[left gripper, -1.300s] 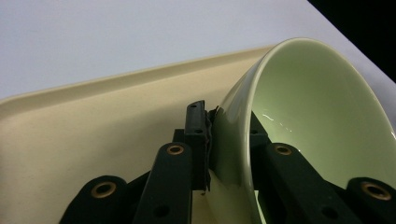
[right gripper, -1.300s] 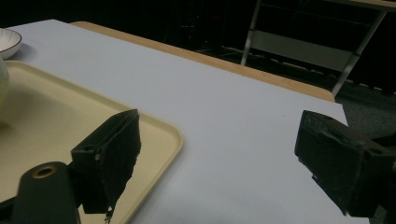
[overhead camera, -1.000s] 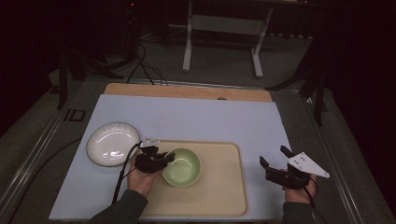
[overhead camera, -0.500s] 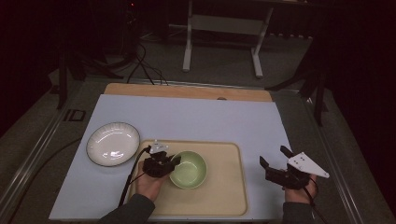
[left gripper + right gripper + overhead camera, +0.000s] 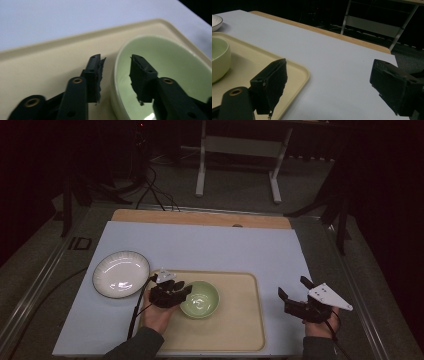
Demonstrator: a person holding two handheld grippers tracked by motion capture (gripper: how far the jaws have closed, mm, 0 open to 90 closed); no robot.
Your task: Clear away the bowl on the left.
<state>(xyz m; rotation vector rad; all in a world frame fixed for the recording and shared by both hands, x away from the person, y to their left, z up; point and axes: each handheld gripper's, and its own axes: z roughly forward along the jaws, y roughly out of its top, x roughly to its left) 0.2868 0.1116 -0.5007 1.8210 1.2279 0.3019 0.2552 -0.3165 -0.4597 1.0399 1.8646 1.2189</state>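
Looking along your left gripper, its parted jaws straddle the green bowl's near rim on the tray. From above, your right gripper hangs wide open beside the tray, and a white plate lies left.

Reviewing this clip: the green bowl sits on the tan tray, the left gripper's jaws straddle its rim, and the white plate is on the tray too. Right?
Not quite. The white plate lies off the tan tray, on the table surface to its left, as the high view shows. The rest holds: the green bowl sits on the tray, and the left gripper has its jaws on either side of the bowl's rim.
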